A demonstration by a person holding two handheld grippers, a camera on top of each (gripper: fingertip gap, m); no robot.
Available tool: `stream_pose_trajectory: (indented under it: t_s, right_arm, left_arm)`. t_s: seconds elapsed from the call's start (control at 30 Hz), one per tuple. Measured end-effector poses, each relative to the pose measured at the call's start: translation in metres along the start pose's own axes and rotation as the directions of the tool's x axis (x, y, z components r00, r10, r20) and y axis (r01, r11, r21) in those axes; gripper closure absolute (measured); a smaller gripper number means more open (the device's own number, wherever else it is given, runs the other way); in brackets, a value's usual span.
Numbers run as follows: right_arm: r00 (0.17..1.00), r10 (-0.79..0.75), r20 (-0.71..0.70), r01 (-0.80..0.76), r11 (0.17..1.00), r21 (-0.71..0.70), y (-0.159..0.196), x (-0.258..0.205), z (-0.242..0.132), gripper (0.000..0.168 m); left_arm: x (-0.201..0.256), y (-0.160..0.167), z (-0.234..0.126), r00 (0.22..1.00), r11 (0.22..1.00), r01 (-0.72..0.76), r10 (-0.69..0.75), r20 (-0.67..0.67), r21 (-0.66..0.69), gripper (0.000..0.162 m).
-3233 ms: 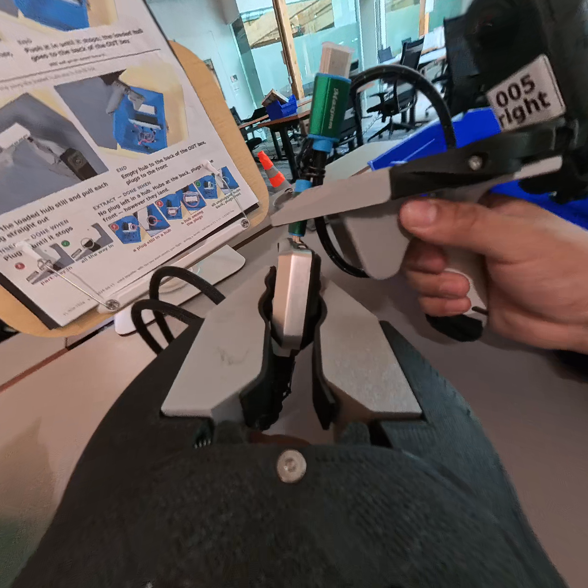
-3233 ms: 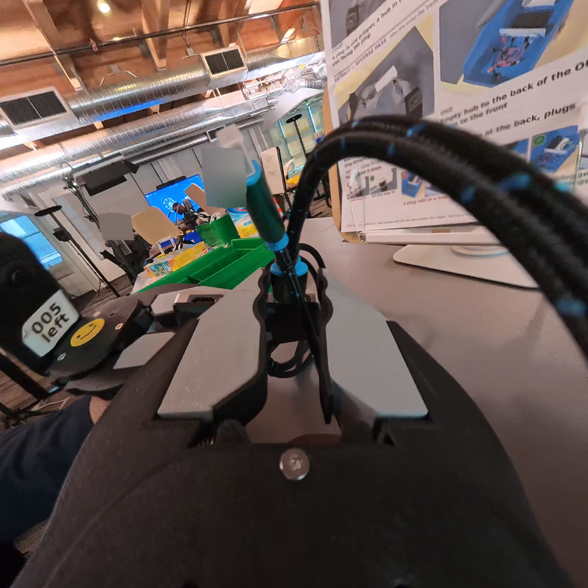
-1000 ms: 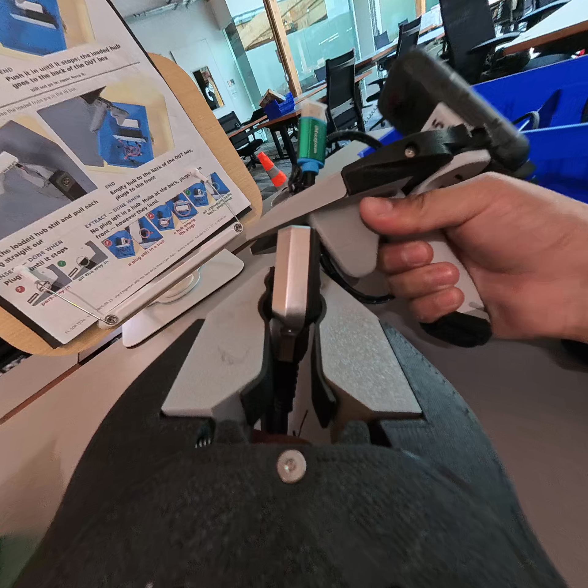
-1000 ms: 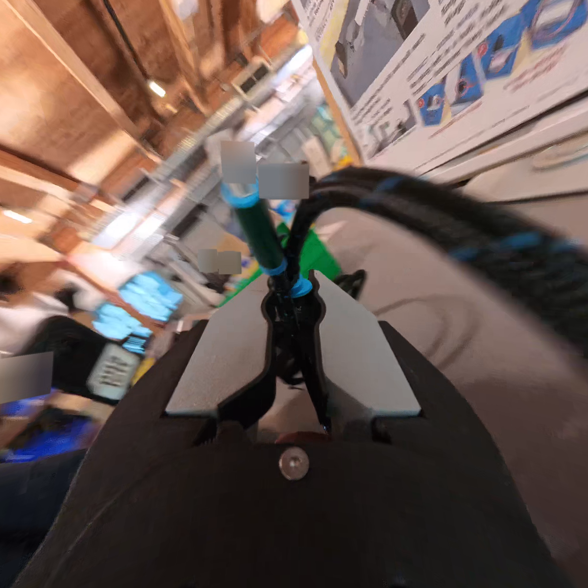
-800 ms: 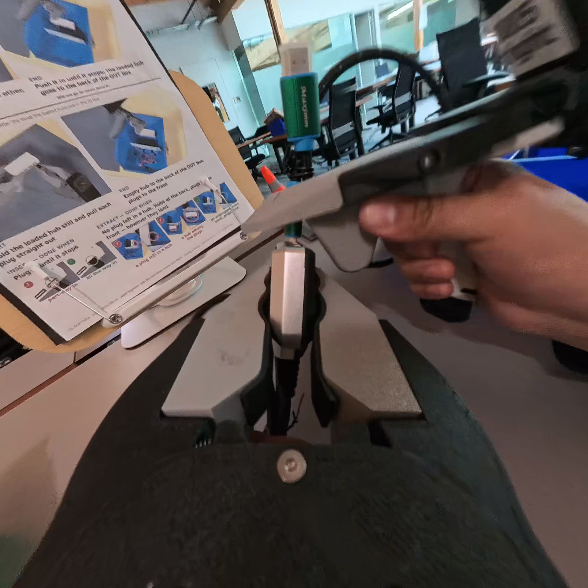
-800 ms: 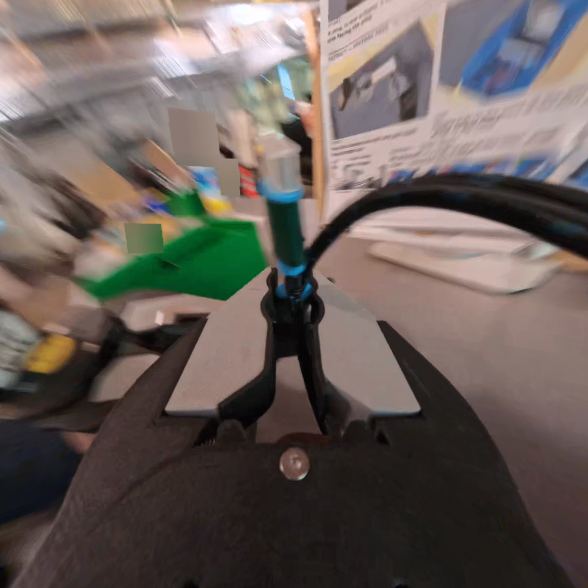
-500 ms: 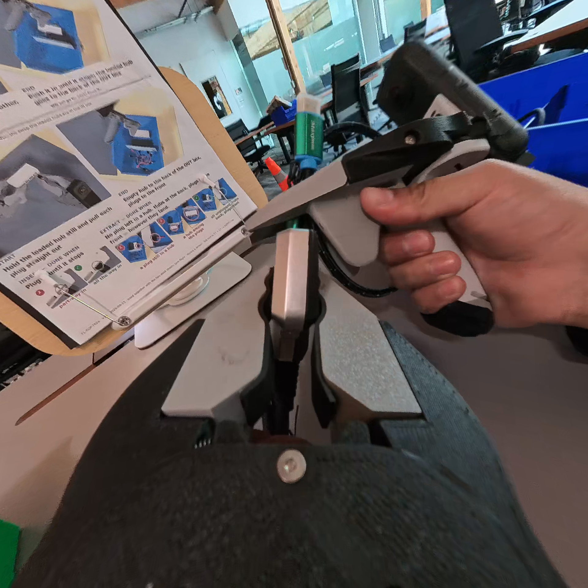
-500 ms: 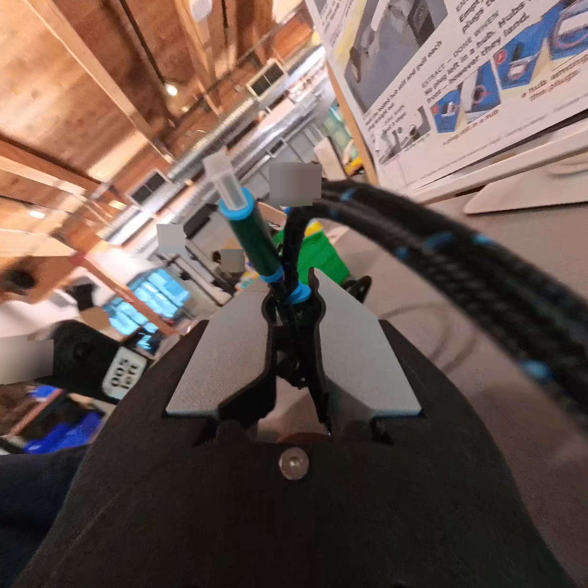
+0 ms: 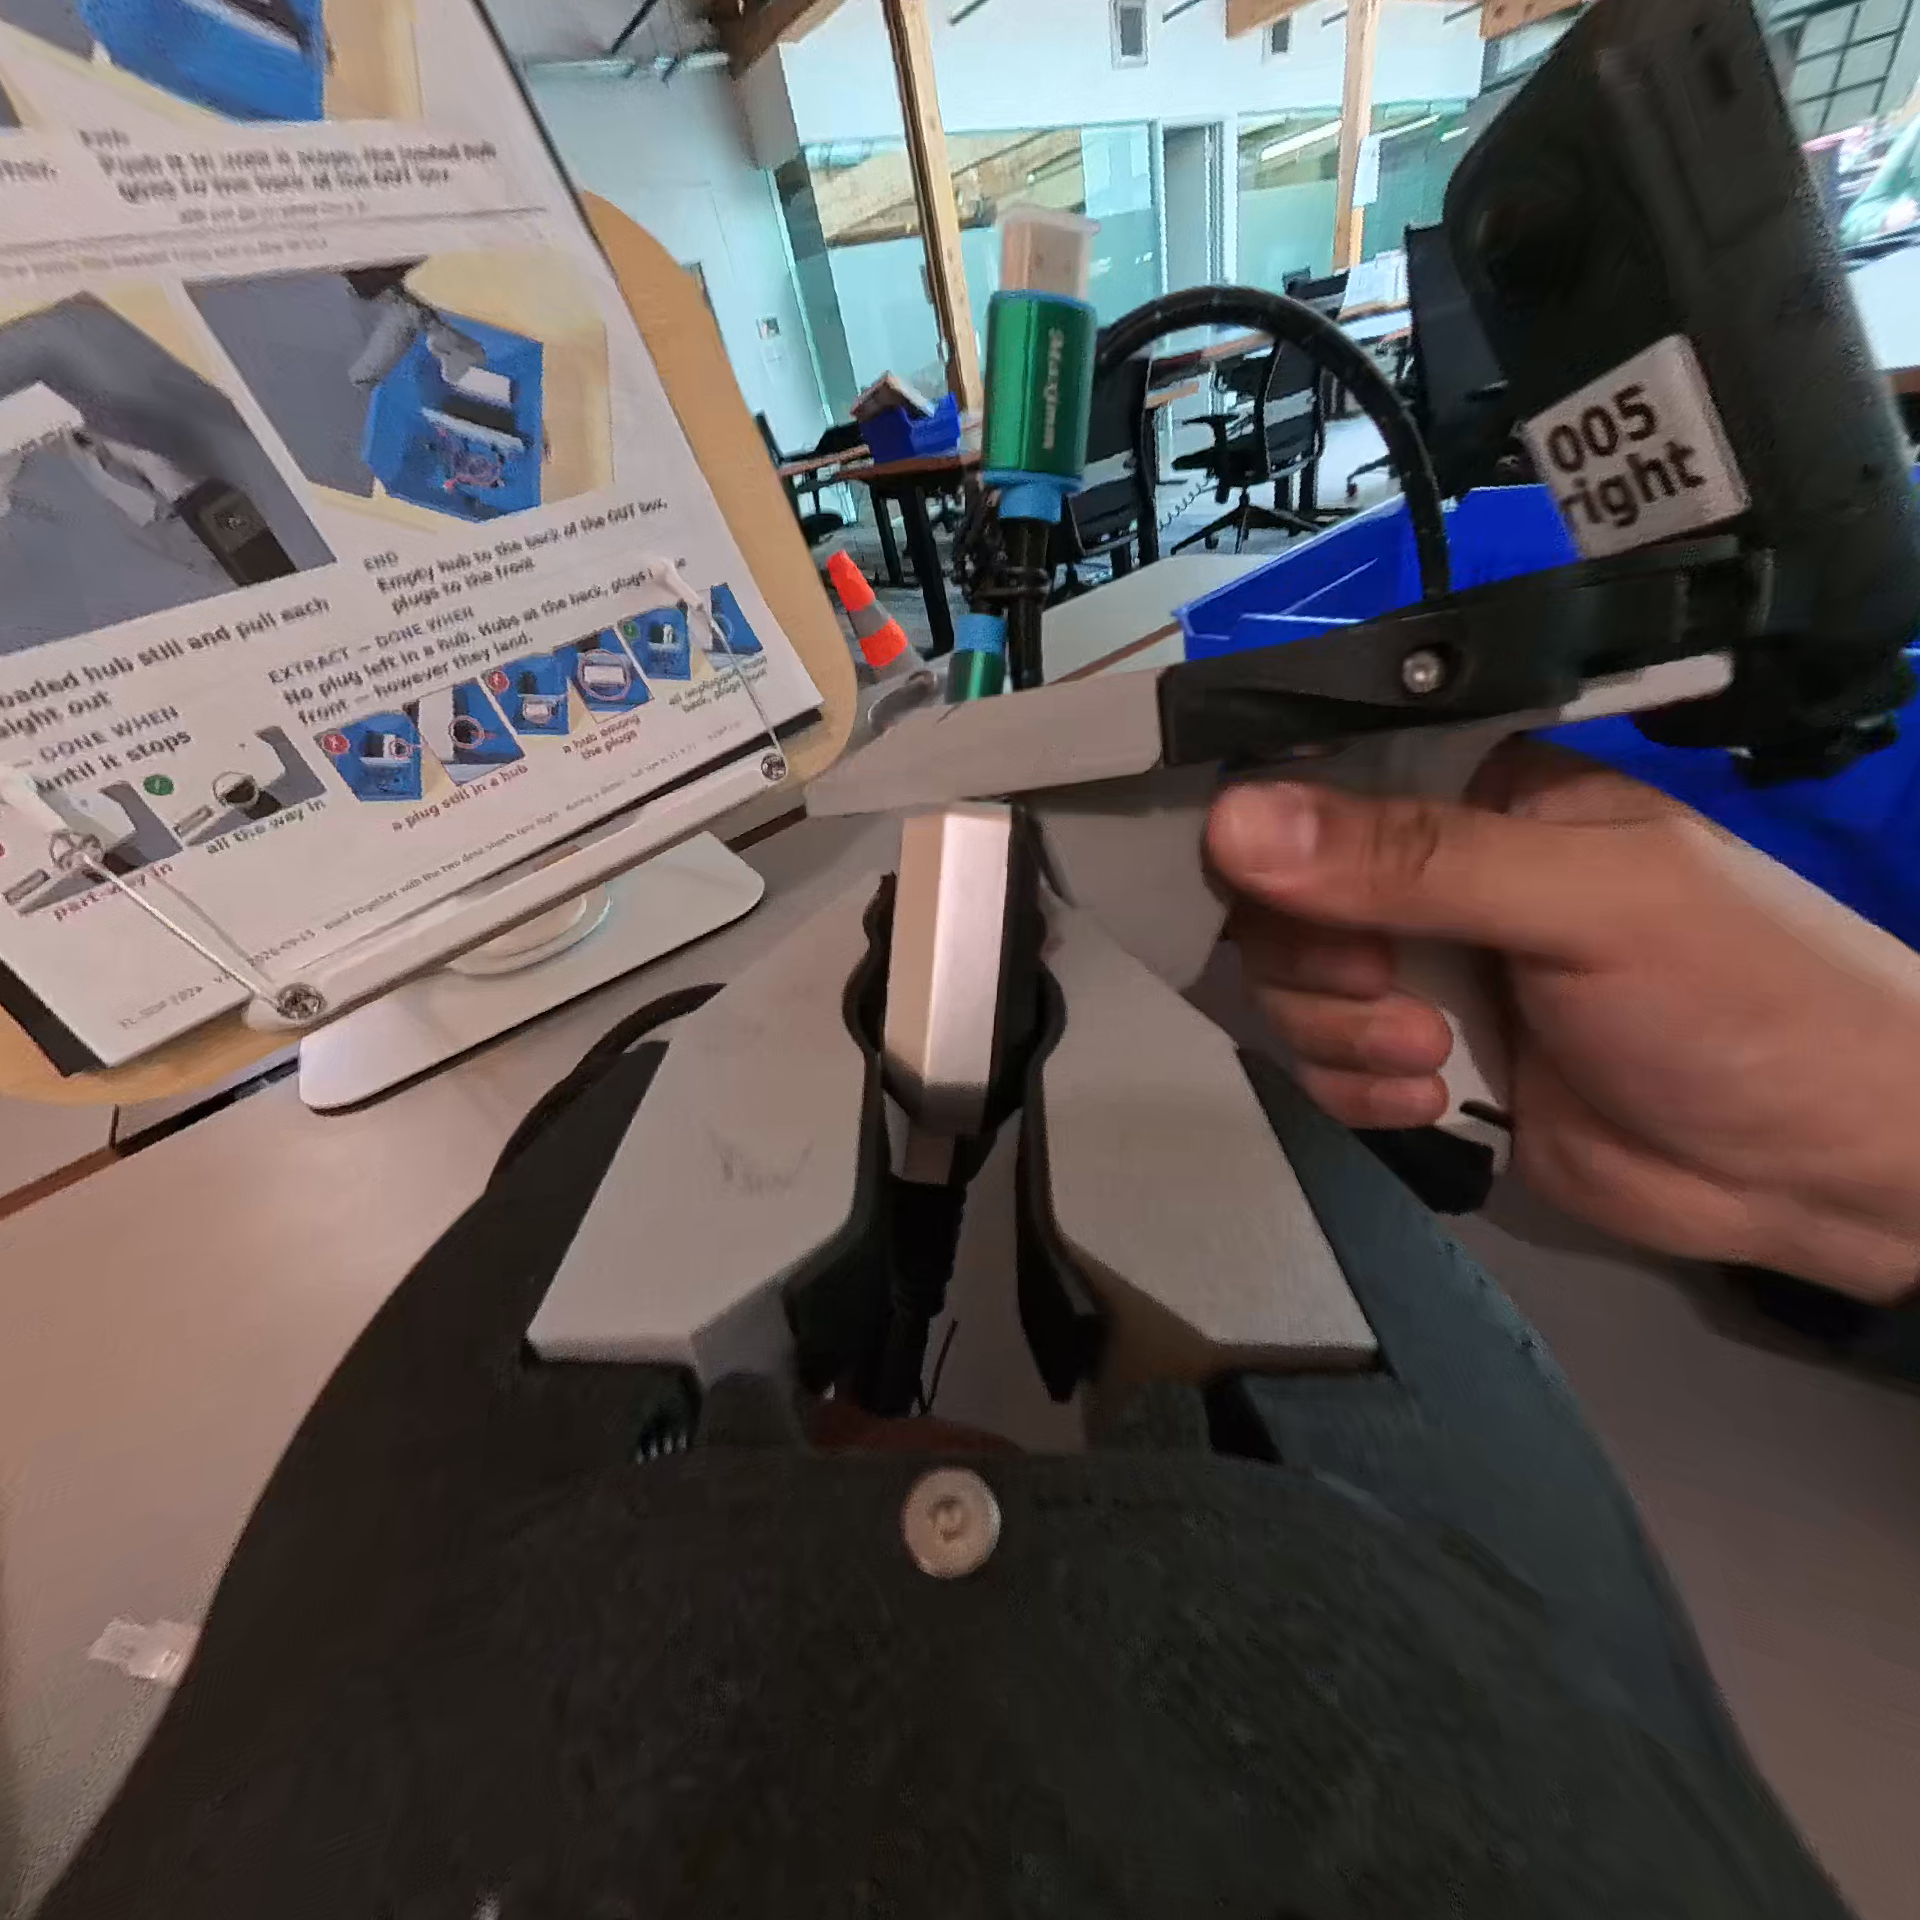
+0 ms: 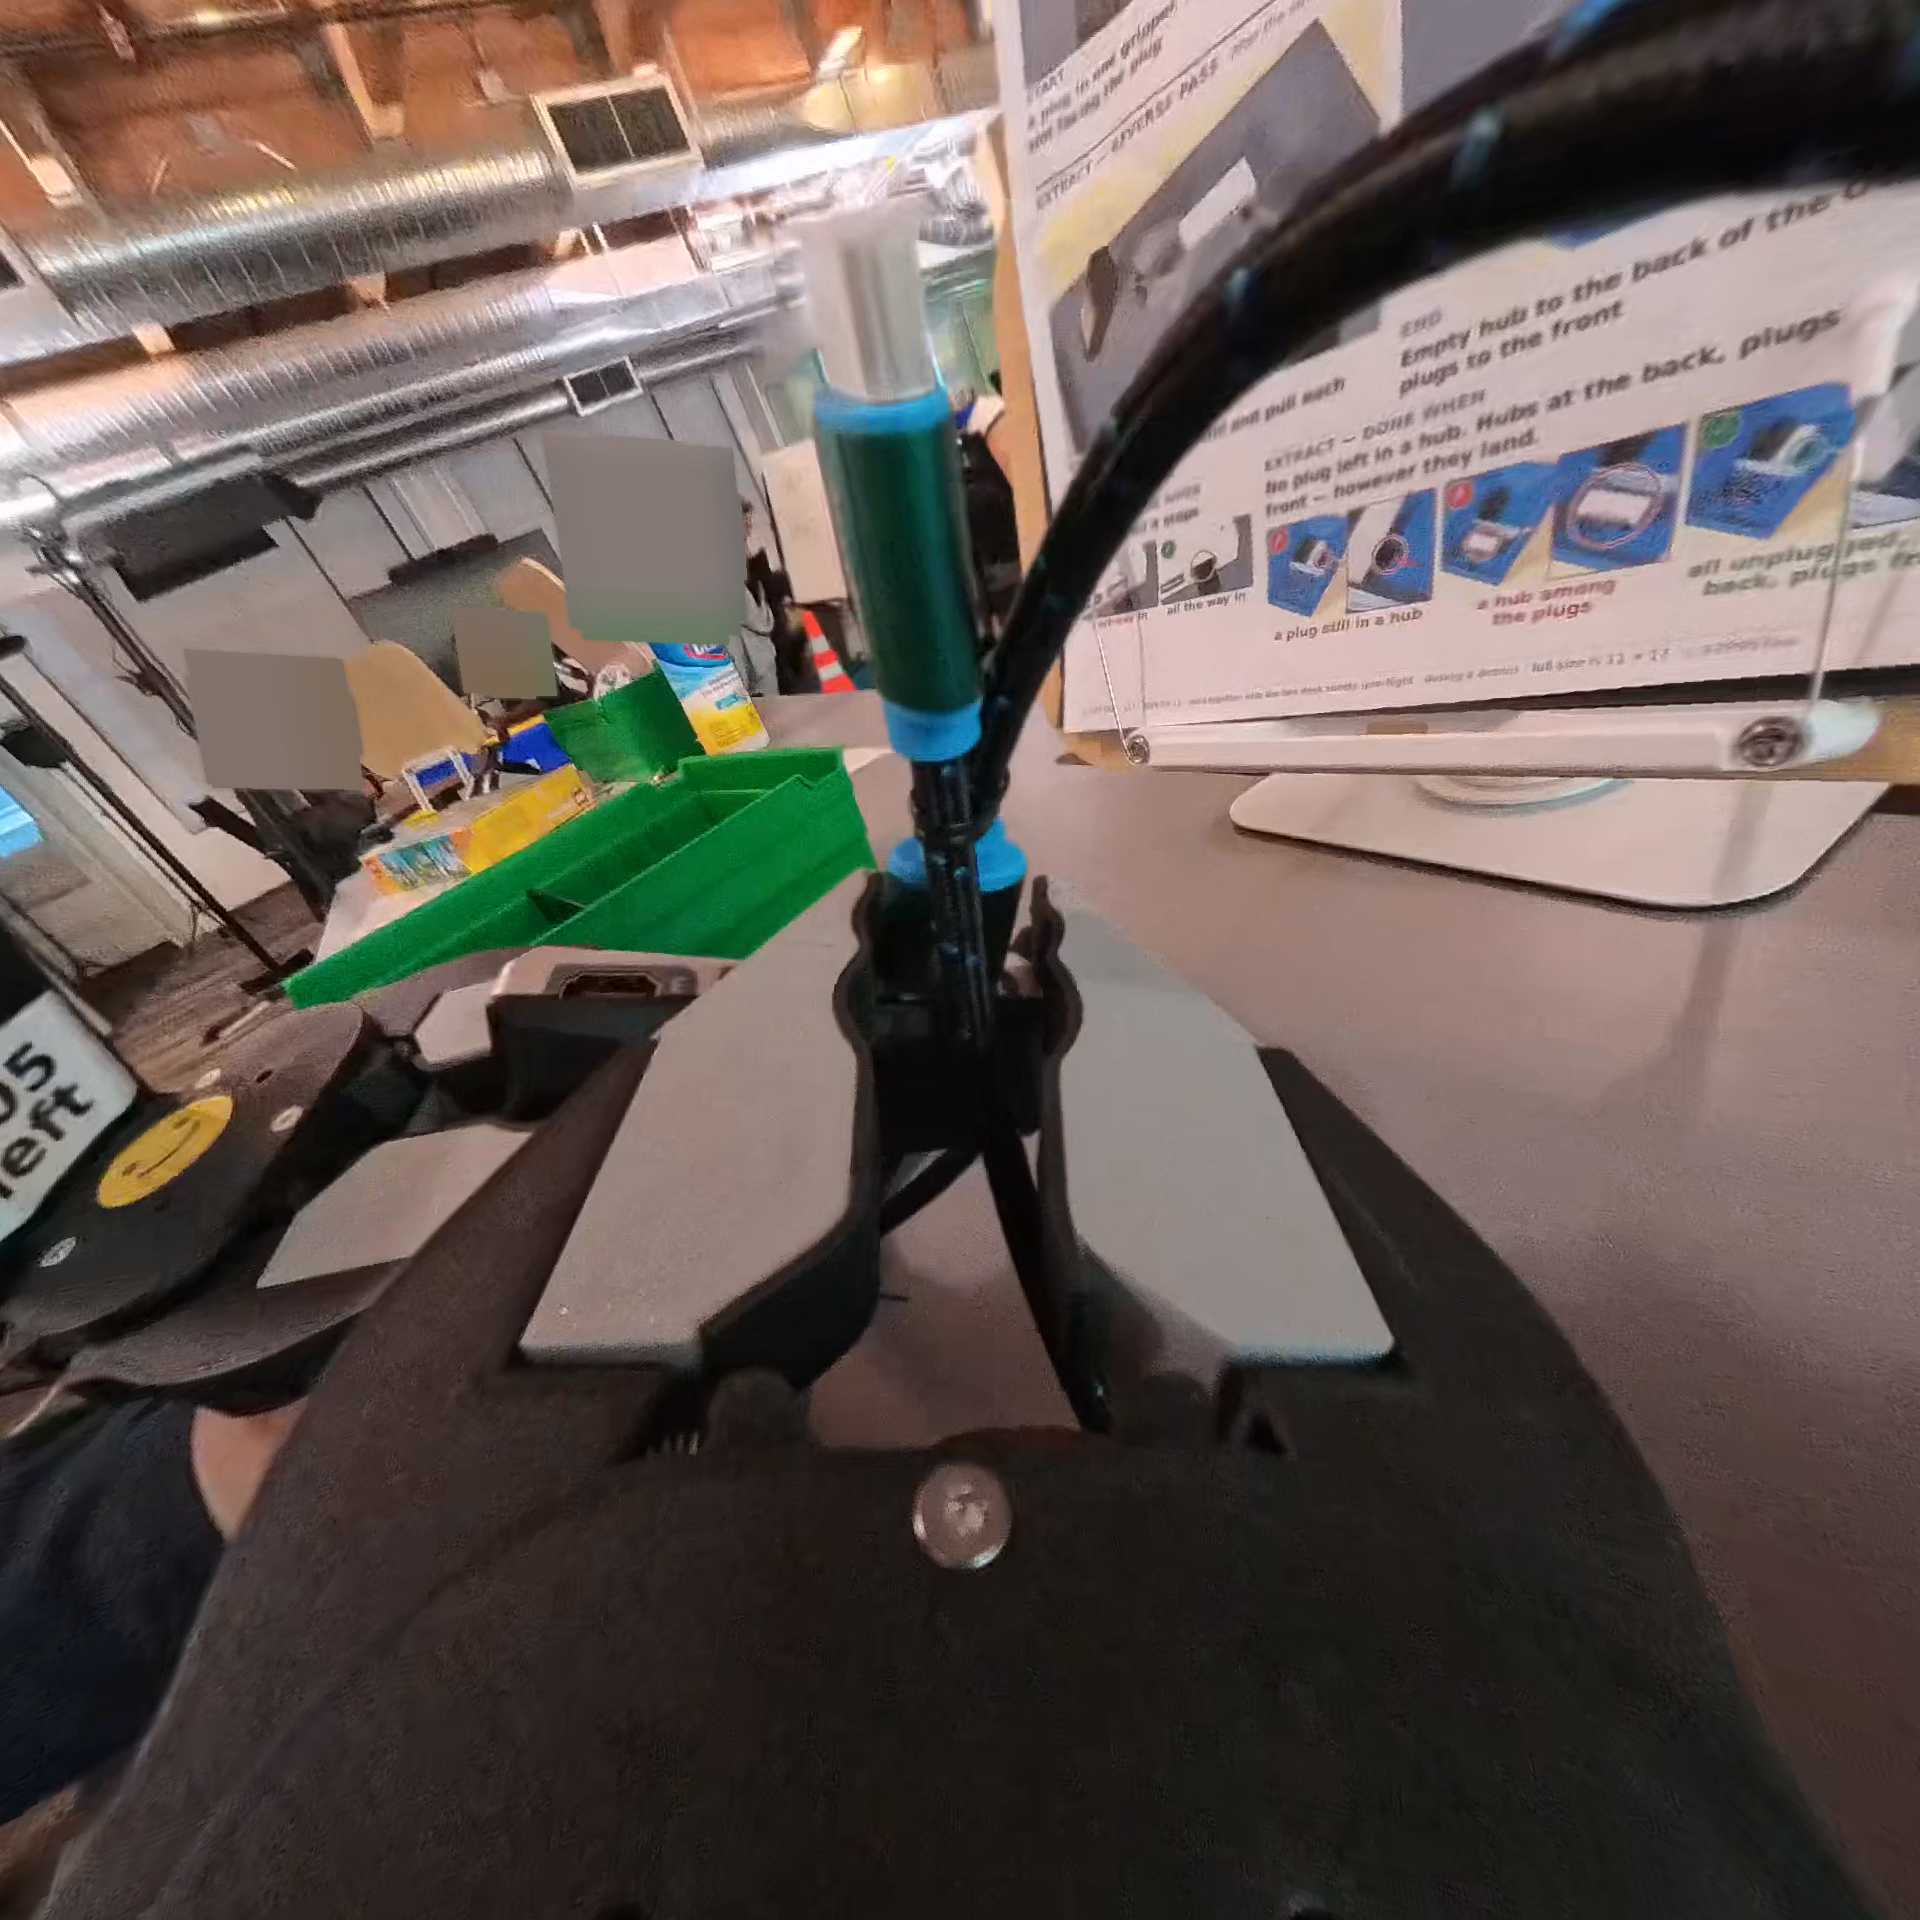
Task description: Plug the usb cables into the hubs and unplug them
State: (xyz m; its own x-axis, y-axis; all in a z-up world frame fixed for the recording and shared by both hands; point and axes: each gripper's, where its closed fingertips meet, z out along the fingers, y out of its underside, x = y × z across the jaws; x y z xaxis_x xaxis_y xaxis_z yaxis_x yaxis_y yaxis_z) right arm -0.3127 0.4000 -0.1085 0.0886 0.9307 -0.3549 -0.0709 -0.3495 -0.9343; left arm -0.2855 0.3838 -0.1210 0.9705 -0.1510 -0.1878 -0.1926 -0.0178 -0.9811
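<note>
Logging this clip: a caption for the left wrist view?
Left gripper clamps a silver hub below the right gripper, which holds a green plug.

Between the left gripper's [image 9: 951, 997] jaws sits a hub [image 9: 948, 966]; the right gripper [image 9: 987, 743] crosses just beyond it. A plug [image 10: 940, 925] sits between the right jaws, apparently above the hub, cable [image 10: 1195, 416] arching rightward. An instruction board [image 9: 343, 540] stands left.

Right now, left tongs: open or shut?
Shut. The left tongs clamp a silver hub upright between both fingers, with no gap showing at the grip.
</note>
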Motion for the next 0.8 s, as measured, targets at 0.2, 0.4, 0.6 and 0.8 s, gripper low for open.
stream_pose_trajectory:
  t_s: [0.2,0.4,0.6,0.8]
  right_arm:
    - [0.995,0.058,0.084,-0.061,0.998,0.034,-0.002,-0.007,-0.002,0.153]
    - [0.99,0.126,0.057,-0.129,0.99,0.051,-0.004,0.001,-0.002,0.154]
    - [0.75,-0.601,-0.276,0.586,0.797,-0.143,-0.013,-0.004,-0.004,0.153]
    - [0.936,-0.328,-0.123,0.32,0.944,-0.081,-0.003,-0.009,0.009,0.152]
  left_arm:
    - [0.005,-0.002,-0.001,0.999,0.999,-0.032,0.032,-0.008,-0.003,0.143]
    - [0.006,0.002,0.005,1.0,1.0,0.011,-0.011,-0.003,-0.014,0.142]
    - [0.006,0.005,0.005,0.998,0.998,0.054,-0.055,-0.025,-0.026,0.143]
    - [-0.007,0.013,0.0,0.999,0.998,-0.023,0.025,0.033,-0.059,0.143]
